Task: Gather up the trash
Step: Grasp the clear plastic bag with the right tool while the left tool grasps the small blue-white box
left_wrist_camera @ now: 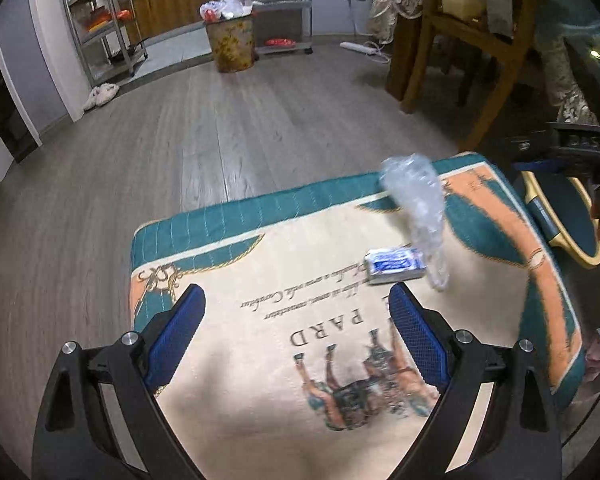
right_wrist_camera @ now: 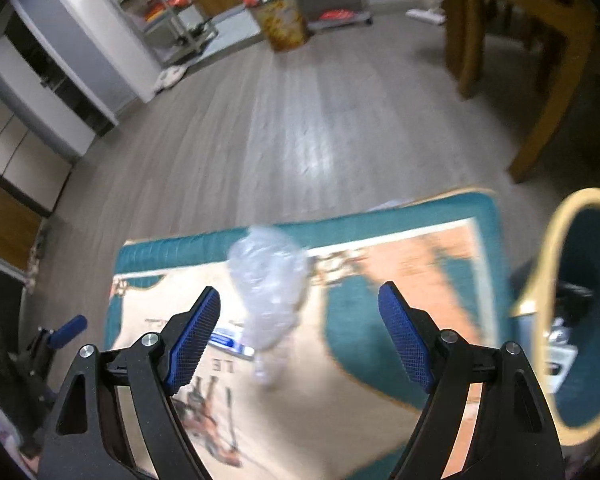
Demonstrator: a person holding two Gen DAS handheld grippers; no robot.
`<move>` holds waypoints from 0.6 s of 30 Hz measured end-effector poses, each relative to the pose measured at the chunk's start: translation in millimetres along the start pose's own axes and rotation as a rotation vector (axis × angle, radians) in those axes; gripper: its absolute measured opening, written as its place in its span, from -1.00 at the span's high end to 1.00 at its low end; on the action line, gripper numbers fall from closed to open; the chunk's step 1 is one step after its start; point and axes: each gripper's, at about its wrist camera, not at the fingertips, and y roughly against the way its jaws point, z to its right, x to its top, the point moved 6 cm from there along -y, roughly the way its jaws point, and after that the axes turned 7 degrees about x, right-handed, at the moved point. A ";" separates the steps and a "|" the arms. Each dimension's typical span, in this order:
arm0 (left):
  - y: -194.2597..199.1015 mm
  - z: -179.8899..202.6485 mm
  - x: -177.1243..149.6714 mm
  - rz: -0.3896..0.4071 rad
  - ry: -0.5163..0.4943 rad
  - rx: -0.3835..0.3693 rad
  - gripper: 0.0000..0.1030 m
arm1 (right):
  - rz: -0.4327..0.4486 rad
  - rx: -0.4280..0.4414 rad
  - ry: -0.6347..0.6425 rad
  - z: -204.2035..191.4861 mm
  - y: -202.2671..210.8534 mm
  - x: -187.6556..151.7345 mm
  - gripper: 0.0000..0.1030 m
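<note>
Right gripper: blue-padded fingers spread wide, nothing between them. Crumpled clear plastic bag: blurred, at 12 o'clock of the gap, over a printed rug with teal border. Blue-and-white packet: lying on the rug, partly hidden behind the left finger. Teal basket, cream rim: 3 o'clock. Patterned bin, stuffed full: far at 12 o'clock. Wooden chair: 1 o'clock

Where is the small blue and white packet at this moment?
In the left wrist view the packet lies on the printed mat, ahead of the open left gripper and toward its right finger, beside the clear plastic bag.
</note>
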 end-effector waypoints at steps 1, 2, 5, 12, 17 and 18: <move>-2.8 0.0 -0.7 -0.004 -0.002 -0.002 -0.77 | -0.014 0.004 0.004 -4.4 -8.3 -0.7 -0.55; -6.5 1.4 -2.0 -0.010 -0.009 -0.008 -0.77 | -0.032 0.008 0.011 -9.3 -18.1 -2.5 -0.51; -13.6 8.1 -4.9 -0.016 -0.044 -0.016 -0.77 | -0.075 0.007 0.018 -14.7 -38.7 -7.9 -0.25; -24.8 31.6 -0.5 -0.021 -0.066 -0.061 -0.77 | -0.070 0.056 -0.022 -1.2 -39.9 -12.9 0.69; -29.7 57.1 3.6 -0.019 -0.102 -0.093 -0.77 | -0.015 0.068 0.004 -2.1 -10.0 -0.3 0.73; -31.1 61.2 5.5 -0.019 -0.102 -0.097 -0.77 | -0.009 0.058 0.011 0.1 -3.8 0.4 0.73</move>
